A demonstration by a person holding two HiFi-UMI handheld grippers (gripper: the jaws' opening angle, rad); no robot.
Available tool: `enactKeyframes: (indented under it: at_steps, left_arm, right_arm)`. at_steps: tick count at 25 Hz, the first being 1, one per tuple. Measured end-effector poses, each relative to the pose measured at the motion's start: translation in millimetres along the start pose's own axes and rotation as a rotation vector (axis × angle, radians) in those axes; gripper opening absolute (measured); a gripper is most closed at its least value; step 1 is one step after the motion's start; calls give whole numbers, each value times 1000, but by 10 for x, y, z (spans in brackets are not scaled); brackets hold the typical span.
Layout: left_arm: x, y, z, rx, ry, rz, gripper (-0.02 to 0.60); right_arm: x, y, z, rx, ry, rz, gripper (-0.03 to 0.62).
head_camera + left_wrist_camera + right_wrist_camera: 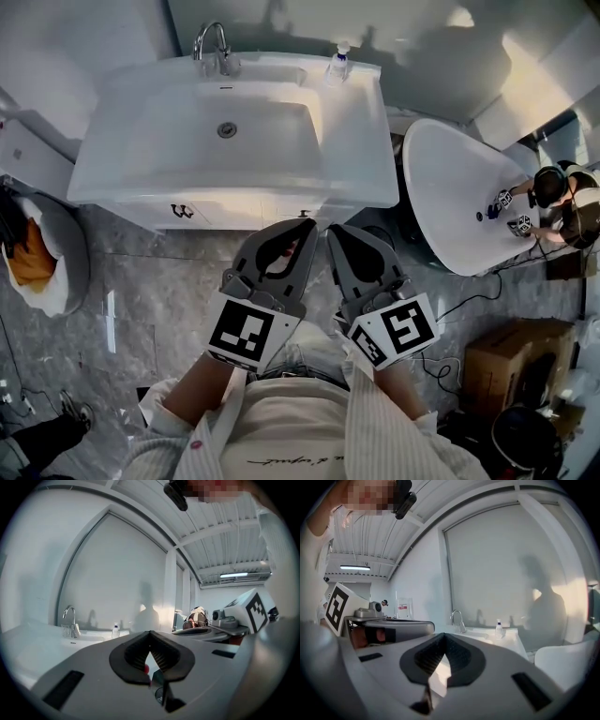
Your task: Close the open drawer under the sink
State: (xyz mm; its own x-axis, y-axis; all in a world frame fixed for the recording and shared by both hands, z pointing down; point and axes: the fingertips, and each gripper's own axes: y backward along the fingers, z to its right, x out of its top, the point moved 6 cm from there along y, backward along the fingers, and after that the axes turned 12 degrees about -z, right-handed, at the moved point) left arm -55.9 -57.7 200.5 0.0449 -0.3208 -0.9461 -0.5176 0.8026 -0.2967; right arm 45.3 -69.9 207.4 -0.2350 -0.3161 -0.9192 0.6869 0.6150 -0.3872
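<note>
The white sink vanity [356,169] lies below me with its basin and a chrome tap [214,49]. Under the counter's front edge shows the white drawer front [234,214] with a dark handle [183,211]; I cannot tell how far out it stands. My left gripper [310,223] and right gripper [330,230] hang side by side just in front of that drawer front, both shut and empty, tips almost touching each other. From the left gripper [150,633] view and the right gripper [443,635] view the jaws point up over the counter.
A soap bottle [337,66] stands at the counter's back. A toilet [28,141] and a bin [42,262] with orange contents are on the left. A white bathtub [459,197], a person [562,197], a cardboard box [516,356] and cables are on the right.
</note>
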Motion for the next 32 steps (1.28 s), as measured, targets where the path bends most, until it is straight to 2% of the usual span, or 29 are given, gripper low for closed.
enactKeyframes:
  at_steps: [15, 32]
  left_arm:
    - [-23, -133, 42, -16, 13, -18, 15]
    - [-16, -230, -61, 3, 15, -24, 15]
  right_arm:
    - [-75, -32, 140, -14, -16, -17, 9]
    - [-57, -135, 247, -7, -27, -30, 9]
